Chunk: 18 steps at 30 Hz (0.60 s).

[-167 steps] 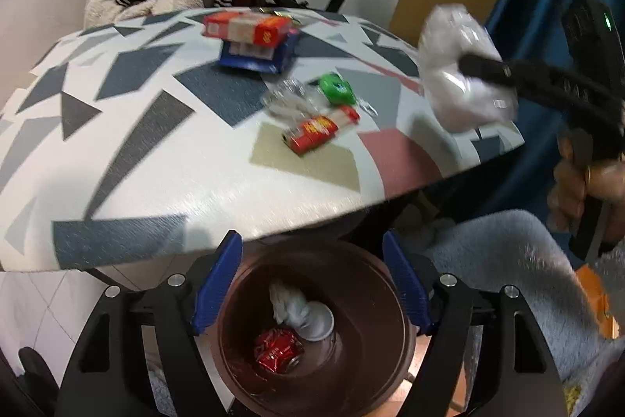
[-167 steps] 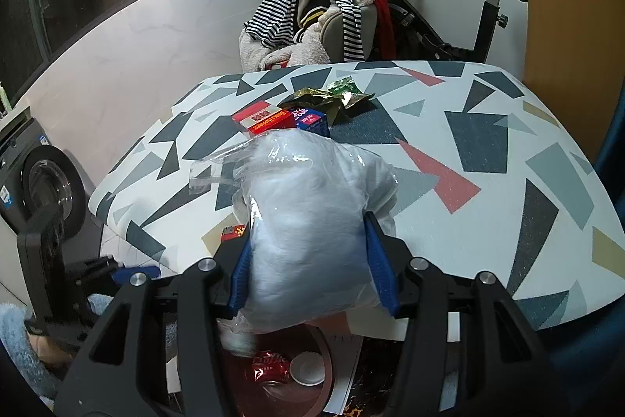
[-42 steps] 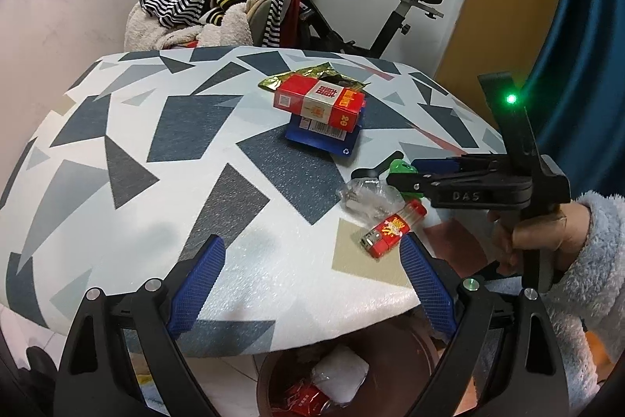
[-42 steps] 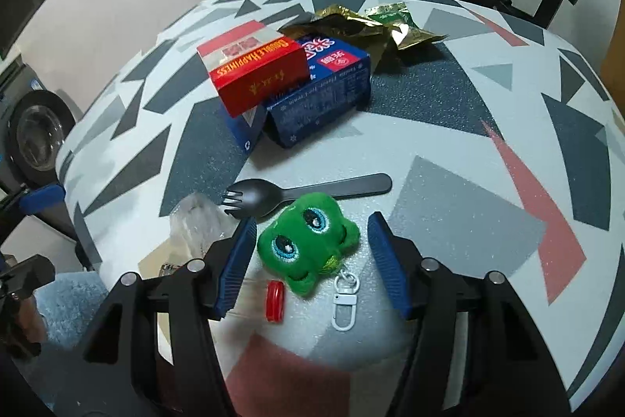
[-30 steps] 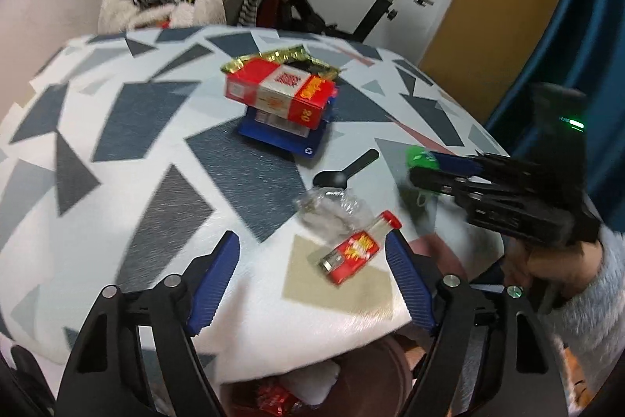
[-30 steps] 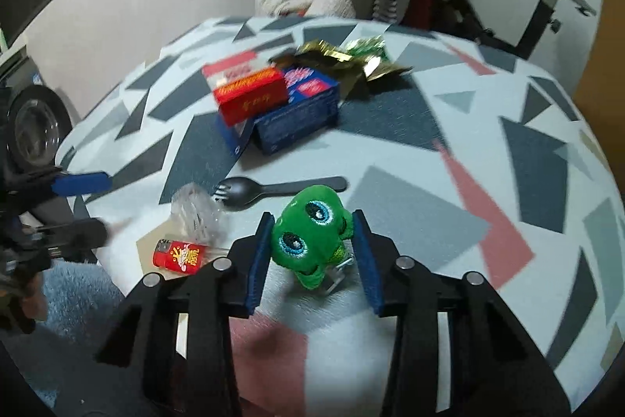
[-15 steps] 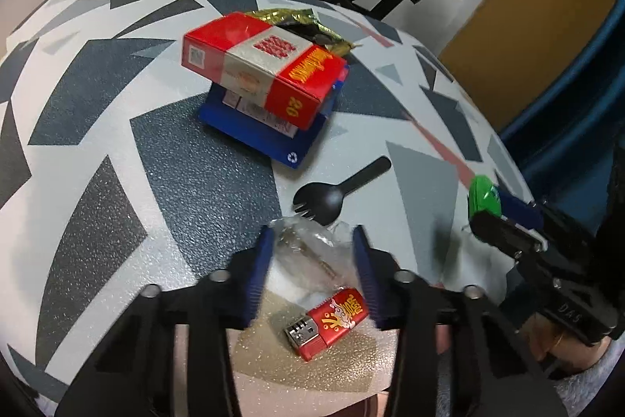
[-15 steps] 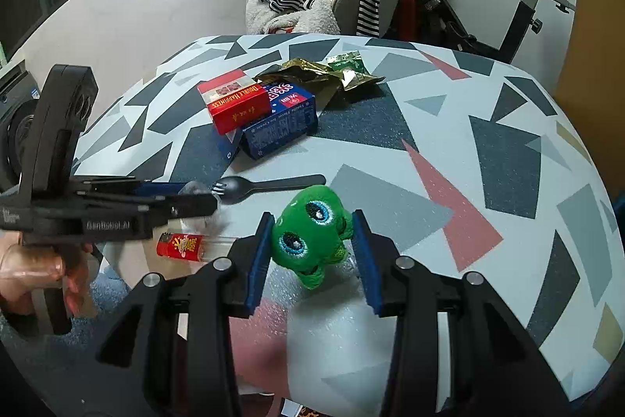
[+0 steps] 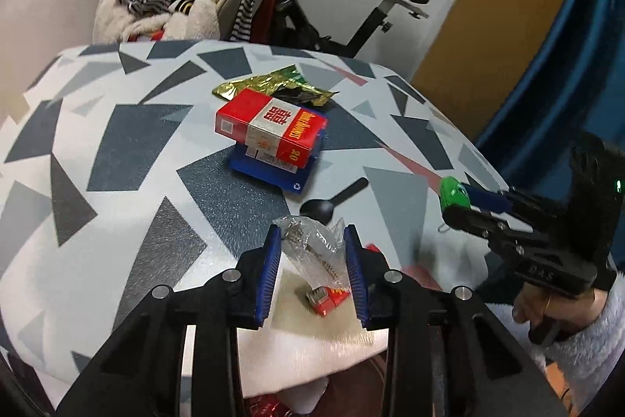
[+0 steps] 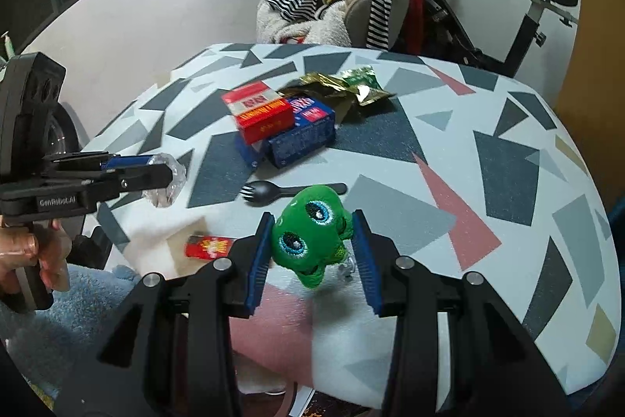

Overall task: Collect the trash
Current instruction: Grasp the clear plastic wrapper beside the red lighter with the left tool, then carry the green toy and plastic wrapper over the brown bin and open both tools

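Clear plastic wrapper (image 9: 317, 248) sits pinched in my left gripper (image 9: 312, 268), jaws closing — my right gripper (image 10: 310, 253) squeezes the green plush toy (image 10: 308, 233), seemingly raised above the table (image 10: 508, 159).

The table (image 10: 488, 159) is white with grey, navy and pink triangles. A red-and-white box (image 9: 269, 127) tops a blue box (image 9: 273, 170); the plush toy (image 10: 308, 233) is green.

stacked boxes (image 9: 273, 139) mid-table, fork (image 10: 289, 190) in front, right tabletop (image 10: 508, 163) bare
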### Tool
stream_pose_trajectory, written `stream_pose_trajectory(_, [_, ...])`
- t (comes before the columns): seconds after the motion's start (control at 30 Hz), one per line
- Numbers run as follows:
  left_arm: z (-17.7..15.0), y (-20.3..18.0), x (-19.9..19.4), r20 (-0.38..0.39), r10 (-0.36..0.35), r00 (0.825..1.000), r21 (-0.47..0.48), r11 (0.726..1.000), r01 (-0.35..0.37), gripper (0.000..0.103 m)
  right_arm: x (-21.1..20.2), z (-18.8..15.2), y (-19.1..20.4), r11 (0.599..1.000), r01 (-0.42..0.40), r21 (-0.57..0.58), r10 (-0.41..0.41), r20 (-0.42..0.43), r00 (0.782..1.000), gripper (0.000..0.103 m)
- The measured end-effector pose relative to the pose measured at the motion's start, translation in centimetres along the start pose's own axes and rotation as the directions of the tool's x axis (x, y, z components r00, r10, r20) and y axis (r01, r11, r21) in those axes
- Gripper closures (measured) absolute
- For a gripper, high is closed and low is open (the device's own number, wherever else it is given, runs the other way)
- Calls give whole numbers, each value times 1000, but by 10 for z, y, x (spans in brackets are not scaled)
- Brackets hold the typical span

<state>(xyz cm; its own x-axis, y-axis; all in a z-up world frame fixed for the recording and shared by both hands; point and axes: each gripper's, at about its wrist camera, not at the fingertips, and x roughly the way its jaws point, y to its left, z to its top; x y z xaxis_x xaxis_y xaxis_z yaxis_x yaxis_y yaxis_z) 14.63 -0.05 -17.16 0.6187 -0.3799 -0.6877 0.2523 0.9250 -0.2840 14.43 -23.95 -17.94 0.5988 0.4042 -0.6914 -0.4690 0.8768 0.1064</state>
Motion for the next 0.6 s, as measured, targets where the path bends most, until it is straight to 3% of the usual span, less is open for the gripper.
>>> stream_pose_trajectory(0.6, [-56, -22, -82, 72, -23, 997, 83, 996, 17, 71, -46, -39, 57, 995, -73, -74, 72, -13, 997, 61])
